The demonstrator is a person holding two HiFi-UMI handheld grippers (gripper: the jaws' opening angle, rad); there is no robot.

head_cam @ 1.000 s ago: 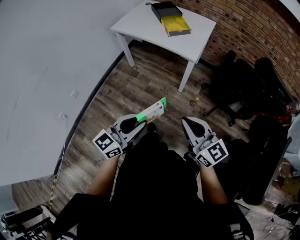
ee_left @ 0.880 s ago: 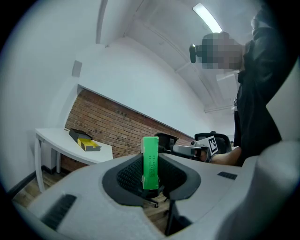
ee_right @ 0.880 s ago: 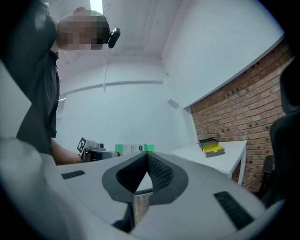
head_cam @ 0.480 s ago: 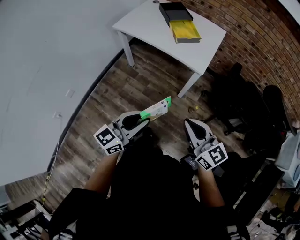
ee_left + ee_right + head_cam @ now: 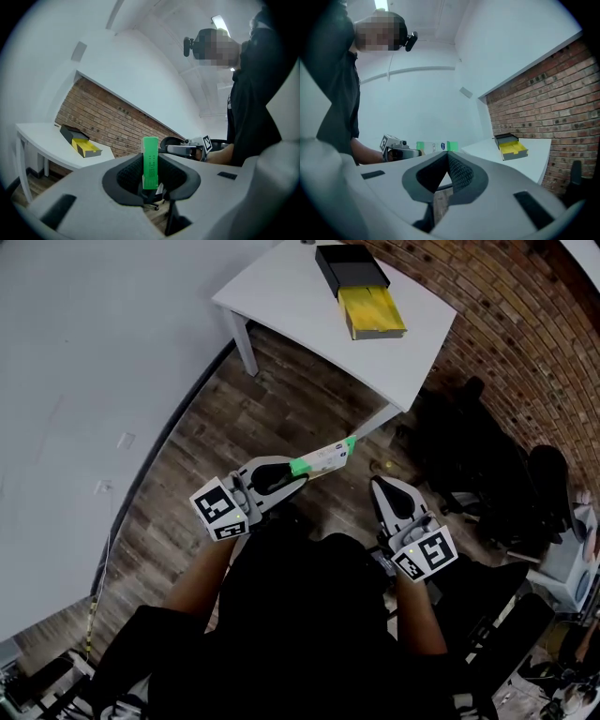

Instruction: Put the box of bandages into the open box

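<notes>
The box of bandages, a green-and-white carton, sits at centre frame in the head view, above the wooden floor and well short of the desk at upper centre. It is judged light, and stiff but crushable card, best gripped across its narrow faces near one end, as here. The left claw is clamped on its near end, jaws part-way apart, pointing level toward the open box on the desk. The right claw, right of centre, has its jaws together and holds nothing.

The floor is wood plank, the wall rough brick, the box of bandages smooth card.
</notes>
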